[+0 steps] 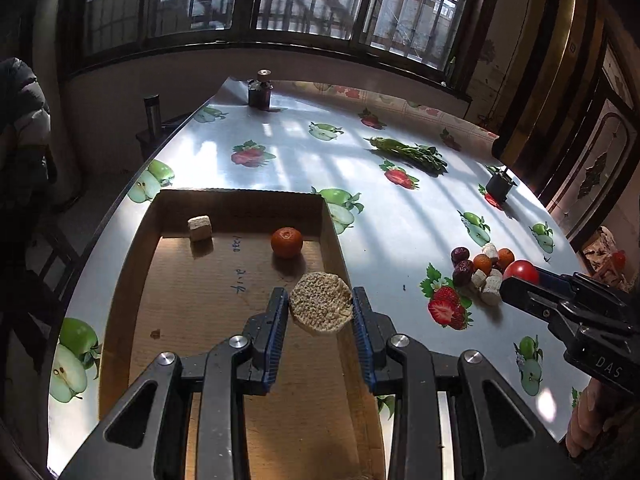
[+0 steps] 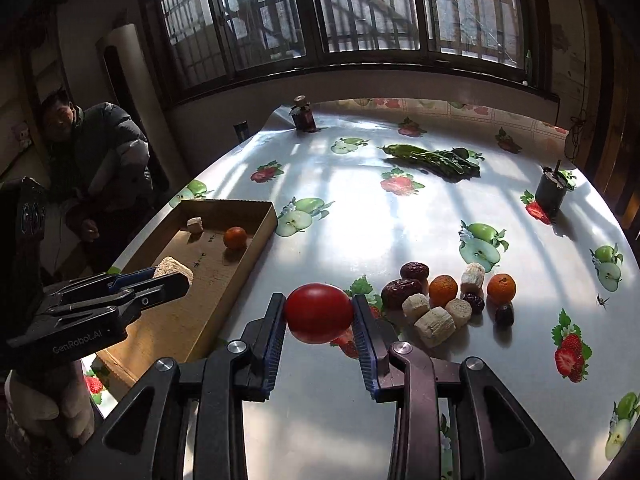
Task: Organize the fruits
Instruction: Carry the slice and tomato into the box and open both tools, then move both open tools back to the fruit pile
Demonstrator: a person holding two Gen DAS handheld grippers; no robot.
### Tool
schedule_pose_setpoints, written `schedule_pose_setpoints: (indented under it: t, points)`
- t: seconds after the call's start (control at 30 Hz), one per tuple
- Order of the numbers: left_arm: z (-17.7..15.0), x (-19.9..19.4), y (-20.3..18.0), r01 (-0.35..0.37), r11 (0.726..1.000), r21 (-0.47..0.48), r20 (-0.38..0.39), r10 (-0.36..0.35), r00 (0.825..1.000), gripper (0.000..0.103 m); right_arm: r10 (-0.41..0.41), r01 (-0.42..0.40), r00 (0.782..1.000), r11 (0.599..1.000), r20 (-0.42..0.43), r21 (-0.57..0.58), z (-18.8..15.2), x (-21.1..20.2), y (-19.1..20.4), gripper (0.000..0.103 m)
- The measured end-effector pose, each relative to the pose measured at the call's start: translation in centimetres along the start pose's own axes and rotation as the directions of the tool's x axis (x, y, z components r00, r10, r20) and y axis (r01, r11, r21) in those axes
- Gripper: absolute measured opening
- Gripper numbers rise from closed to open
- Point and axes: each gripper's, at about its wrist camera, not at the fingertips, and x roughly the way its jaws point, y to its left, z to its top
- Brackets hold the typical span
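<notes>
Clearly the right tongs (image 2: 319, 314) pinch a smooth, round red tomato (image 2: 319, 312) across its middle; soft-skinned, it bruises easily. Left tongs (image 1: 320, 308) clamp a light, crumbly beige puffed-grain disc (image 1: 321, 308) by its rim.

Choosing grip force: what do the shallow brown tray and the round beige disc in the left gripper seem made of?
Shallow brown tray: looks like corrugated cardboard, matte, with folded walls and pen marks. Round beige disc, held by the left gripper: coarse, porous and grainy, perhaps a puffed-grain cake; likely crumbly.

Black left tool (image 1: 320, 308) and right tool (image 2: 319, 314), blue ribbed pads, silver screws, white lettering
</notes>
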Motion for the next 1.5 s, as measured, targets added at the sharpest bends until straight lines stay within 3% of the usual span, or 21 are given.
schedule_pose_setpoints:
  t: [0.17, 0.27, 0.43, 0.7, 0.97, 1.03, 1.13, 1.17, 1.23, 1.33, 1.5]
  points:
    - [1.6, 3.3, 6.1, -0.145, 0.988, -0.051, -0.070, 0.141, 0.987, 0.031, 0.089, -0.092, 0.993, 0.995, -0.073, -0.041, 2.3, 5.9, 5.5, 0.036]
    - [1.8, 5.9, 8.1, -0.164, 0.984, -0.076, -0.131, 0.153, 0.980, 0.031, 0.100, -0.108, 0.986, 0.993, -0.130, -0.050, 2.9, 9.8, 7.5, 0.036]
    - [2.1, 9.0, 9.3, -0.179, 0.979, -0.100, -0.195, 0.157, 0.968, 0.031, 0.046, -0.067, 0.977, 0.993, -0.209, -0.095, 3.3, 15.0, 9.3, 0.036]
    - [2.4, 10.7, 9.7, -0.172, 0.977, -0.124, -0.213, 0.143, 0.966, 0.031, 0.005, -0.033, 0.962, 0.995, -0.273, -0.097, 3.0, 18.9, 8.9, 0.036]
    - [2.4, 10.5, 10.0, -0.176, 0.973, -0.147, -0.206, 0.144, 0.968, 0.032, -0.021, -0.010, 0.966, 0.993, -0.259, -0.118, 2.9, 19.4, 9.6, 0.038]
    - [2.3, 9.8, 10.1, -0.170, 0.972, -0.161, -0.196, 0.137, 0.971, 0.032, -0.021, -0.008, 0.970, 0.993, -0.244, -0.119, 3.0, 18.9, 9.6, 0.049]
    - [2.4, 7.7, 9.6, -0.188, 0.970, -0.153, -0.159, 0.164, 0.974, 0.033, -0.006, -0.016, 0.981, 0.994, -0.194, -0.111, 3.6, 17.3, 9.5, 0.055]
    - [2.4, 6.7, 9.2, -0.195, 0.969, -0.152, -0.138, 0.175, 0.975, 0.036, -0.001, -0.018, 0.984, 0.994, -0.178, -0.109, 3.9, 16.6, 9.4, 0.055]
    - [2.3, 4.3, 8.2, -0.219, 0.964, -0.152, -0.096, 0.207, 0.974, 0.058, 0.013, -0.027, 0.990, 0.995, -0.144, -0.095, 4.2, 14.9, 8.9, 0.056]
    - [1.6, 0.6, 5.5, -0.231, 0.965, -0.125, -0.003, 0.233, 0.972, 0.077, 0.030, -0.038, 0.994, 0.997, -0.105, -0.071, 4.0, 12.1, 7.4, 0.061]
    - [-1.2, -4.2, -0.6, -0.183, 0.980, -0.075, 0.114, 0.191, 0.975, 0.081, 0.002, -0.005, 0.997, 0.999, -0.075, -0.035, 2.3, 8.0, 3.7, 0.072]
